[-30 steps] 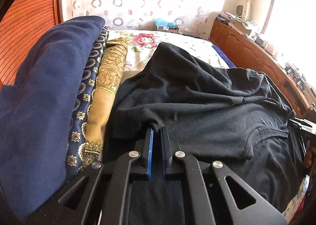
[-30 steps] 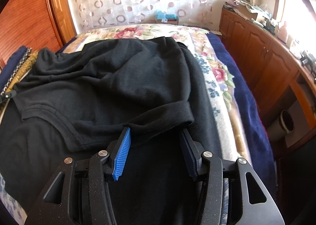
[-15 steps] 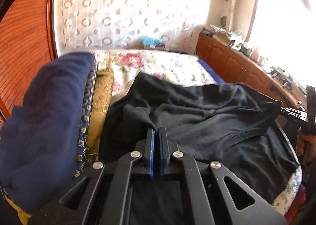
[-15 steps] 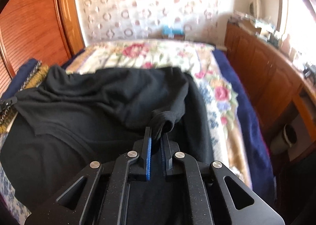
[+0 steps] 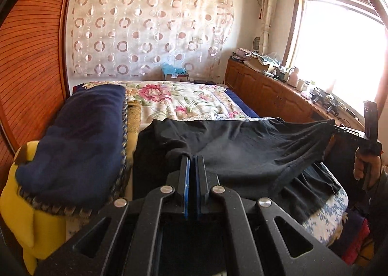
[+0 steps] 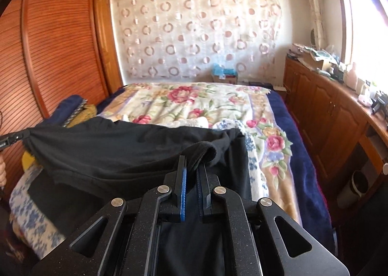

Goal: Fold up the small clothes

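Observation:
A black garment (image 5: 242, 147) hangs stretched above the near end of the flowered bed (image 5: 184, 101), held up at two ends. My left gripper (image 5: 192, 158) is shut on its left edge, cloth pinched between the blue pads. In the right wrist view the same black garment (image 6: 116, 147) sags between both grips, and my right gripper (image 6: 192, 165) is shut on a rolled sleeve end. The other gripper shows at the far right of the left wrist view (image 5: 349, 130) and at the far left of the right wrist view (image 6: 9, 140), each pulling a corner taut.
A stack of folded blankets, navy on top (image 5: 80, 137), lies along the left side of the bed beside a slatted wooden wardrobe (image 6: 48, 45). A wooden cabinet (image 6: 327, 111) cluttered with small items runs along the right under a bright window. A bin (image 6: 356, 186) stands on the floor.
The right gripper's jaws closed on the sleeve end. Both grippers rose and drew back, lifting the black garment off the bed and stretching it between them.

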`<state>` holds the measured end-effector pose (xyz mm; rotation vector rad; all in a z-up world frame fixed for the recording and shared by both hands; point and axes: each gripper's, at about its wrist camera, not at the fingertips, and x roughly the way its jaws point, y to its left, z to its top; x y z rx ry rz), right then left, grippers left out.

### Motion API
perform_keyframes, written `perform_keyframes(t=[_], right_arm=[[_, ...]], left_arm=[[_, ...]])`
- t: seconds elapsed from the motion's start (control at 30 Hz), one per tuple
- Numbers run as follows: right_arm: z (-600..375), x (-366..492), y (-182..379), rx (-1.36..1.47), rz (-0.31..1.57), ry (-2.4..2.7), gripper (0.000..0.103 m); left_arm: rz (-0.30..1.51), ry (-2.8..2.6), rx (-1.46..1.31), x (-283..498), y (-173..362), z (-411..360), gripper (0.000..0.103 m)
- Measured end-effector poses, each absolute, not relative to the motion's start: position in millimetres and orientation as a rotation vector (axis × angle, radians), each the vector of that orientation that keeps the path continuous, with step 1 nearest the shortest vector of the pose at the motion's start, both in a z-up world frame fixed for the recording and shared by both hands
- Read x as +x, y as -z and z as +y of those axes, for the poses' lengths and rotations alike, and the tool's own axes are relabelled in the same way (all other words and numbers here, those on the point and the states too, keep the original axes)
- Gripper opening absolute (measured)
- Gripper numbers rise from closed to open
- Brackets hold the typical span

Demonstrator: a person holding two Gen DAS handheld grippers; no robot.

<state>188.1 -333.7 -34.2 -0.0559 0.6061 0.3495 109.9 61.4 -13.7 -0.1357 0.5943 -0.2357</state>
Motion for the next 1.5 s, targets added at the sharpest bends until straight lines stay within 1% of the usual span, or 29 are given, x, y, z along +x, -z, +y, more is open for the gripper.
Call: perform_keyframes(t=[0.23, 0.37, 0.57, 0.67, 0.8, 0.93, 0.97, 1.0, 1.07, 1.1, 1.17, 1.5], right_arm=[[-339.9, 146.8, 41.5, -0.047, 0.615, -0.376, 0.004], [-348.4, 126.9, 53.1, -0.024, 0.634, -0.380, 0.004], [-348.6, 114.2, 99.2, -0.038, 0.742, -0.346, 0.004], [-347.6, 111.4, 121.6, -0.043, 0.794, -0.336, 0.004], [-353.0, 106.7, 133.9, -0.016, 0.819, -0.339, 0.005], [-359.4, 100.8, 131.5, -0.011, 0.808, -0.309, 0.014], [-361.3, 99.1, 129.5, -0.012, 0.801, -0.301, 0.019], [-364.0, 97.3, 126.6, -0.017, 0.793, -0.287, 0.027], [-368.4, 95.4, 122.6, -0.024, 0.782, -0.265, 0.037], [-369.4, 95.0, 120.8, -0.025, 0.778, -0.259, 0.039], [-375.2, 95.4, 119.3, -0.030, 0.776, -0.241, 0.040], [-397.0, 102.8, 135.5, 0.004, 0.836, -0.167, 0.041]], left_arm=[[0.592, 0.239, -0.118, 78.2, 19.1, 61.0, 0.001], [0.626, 0.233, -0.127, 65.4, 35.8, 61.6, 0.002], [0.743, 0.203, -0.130, 57.6, 83.0, 60.0, 0.002], [0.762, 0.192, -0.127, 57.6, 90.1, 56.2, 0.002], [0.769, 0.193, -0.134, 55.3, 92.9, 53.8, 0.003], [0.764, 0.176, -0.129, 47.8, 93.1, 59.1, 0.007], [0.765, 0.161, -0.116, 46.6, 92.7, 59.6, 0.013], [0.767, 0.147, -0.104, 45.8, 93.1, 60.5, 0.021], [0.768, 0.138, -0.105, 45.3, 94.7, 65.6, 0.027], [0.772, 0.141, -0.110, 45.8, 95.7, 67.6, 0.032], [0.785, 0.142, -0.113, 47.5, 98.6, 70.0, 0.037], [0.839, 0.136, -0.104, 57.5, 115.0, 68.5, 0.038]])
